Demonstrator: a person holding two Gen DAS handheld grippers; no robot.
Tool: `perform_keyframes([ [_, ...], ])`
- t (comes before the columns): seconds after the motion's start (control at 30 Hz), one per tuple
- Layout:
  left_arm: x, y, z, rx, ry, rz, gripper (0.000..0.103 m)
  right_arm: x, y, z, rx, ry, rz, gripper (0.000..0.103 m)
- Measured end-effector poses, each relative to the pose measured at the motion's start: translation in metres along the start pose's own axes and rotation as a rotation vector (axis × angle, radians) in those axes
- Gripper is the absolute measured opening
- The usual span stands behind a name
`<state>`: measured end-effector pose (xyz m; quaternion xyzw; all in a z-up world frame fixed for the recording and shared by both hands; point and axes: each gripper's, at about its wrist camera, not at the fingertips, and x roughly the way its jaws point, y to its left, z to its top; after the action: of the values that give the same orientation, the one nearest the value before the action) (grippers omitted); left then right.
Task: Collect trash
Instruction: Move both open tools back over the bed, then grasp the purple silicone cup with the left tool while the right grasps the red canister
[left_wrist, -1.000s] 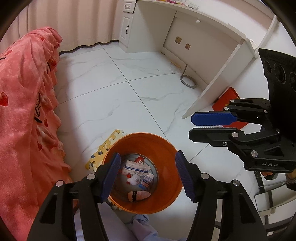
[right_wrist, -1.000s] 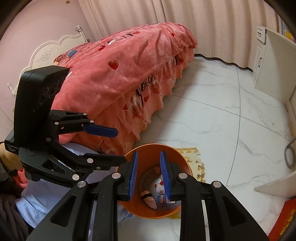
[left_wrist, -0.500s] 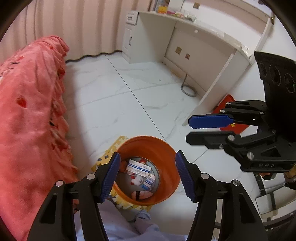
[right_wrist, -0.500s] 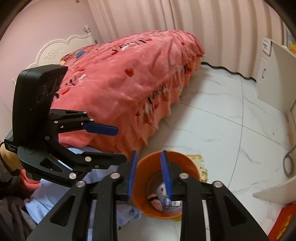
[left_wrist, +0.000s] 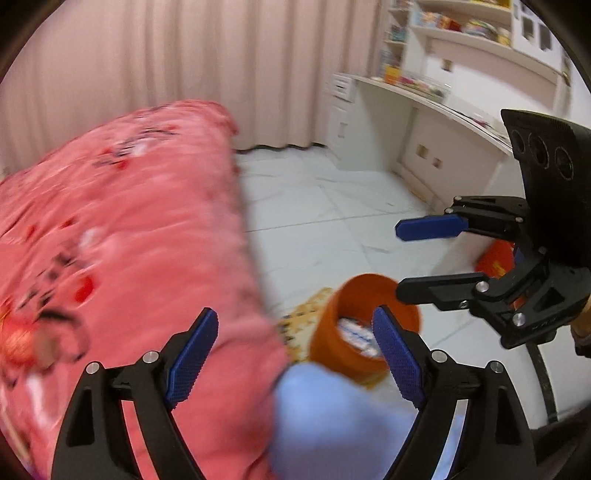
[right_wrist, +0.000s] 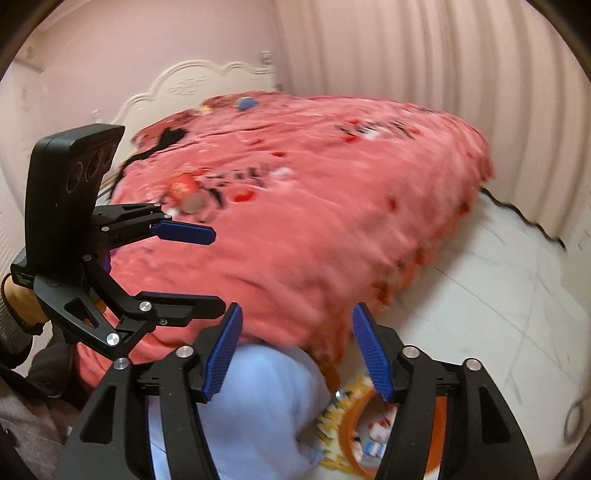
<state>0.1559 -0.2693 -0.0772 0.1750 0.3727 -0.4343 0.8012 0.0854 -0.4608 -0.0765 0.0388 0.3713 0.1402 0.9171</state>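
An orange bin (left_wrist: 364, 325) with several pieces of trash inside stands on the floor by the bed; it also shows low in the right wrist view (right_wrist: 354, 439). My left gripper (left_wrist: 295, 354) is open and empty, raised above the bed's edge. My right gripper (right_wrist: 297, 354) is open and empty, and shows in the left wrist view (left_wrist: 400, 260) above the bin. A small reddish item with a grey-brown piece (right_wrist: 186, 192) lies on the pink blanket (right_wrist: 314, 206), blurred. The left gripper appears in the right wrist view (right_wrist: 218, 266).
The bed with a white headboard (right_wrist: 192, 85) fills the left. A white desk (left_wrist: 424, 122) with shelves stands at the far right. A yellow foam mat (left_wrist: 303, 321) lies beside the bin. Light blue cloth (right_wrist: 258, 406) is below both grippers. Marble floor (left_wrist: 314, 221) lies between.
Both grippers have risen and tilted up from the bin toward the bed. The right gripper's fingers have opened wide. Both views are motion-blurred.
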Motion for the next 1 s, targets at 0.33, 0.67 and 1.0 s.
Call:
perform_keyframes([
  [0.33,-0.102,0.092,-0.078,-0.228,-0.023,0.242,0.093,0.067,0.134,0.069,-0.210,0.006,0.205,0.069],
  [0.67,-0.176,0.196,-0.165,-0.447,-0.001,0.435,0.093,0.139,0.243,0.107,-0.329,0.057,0.351,0.069],
  [1.0,-0.163,0.277,-0.216,-0.565,0.078,0.469,0.093,0.205,0.279,0.126,-0.362,0.138,0.372,0.069],
])
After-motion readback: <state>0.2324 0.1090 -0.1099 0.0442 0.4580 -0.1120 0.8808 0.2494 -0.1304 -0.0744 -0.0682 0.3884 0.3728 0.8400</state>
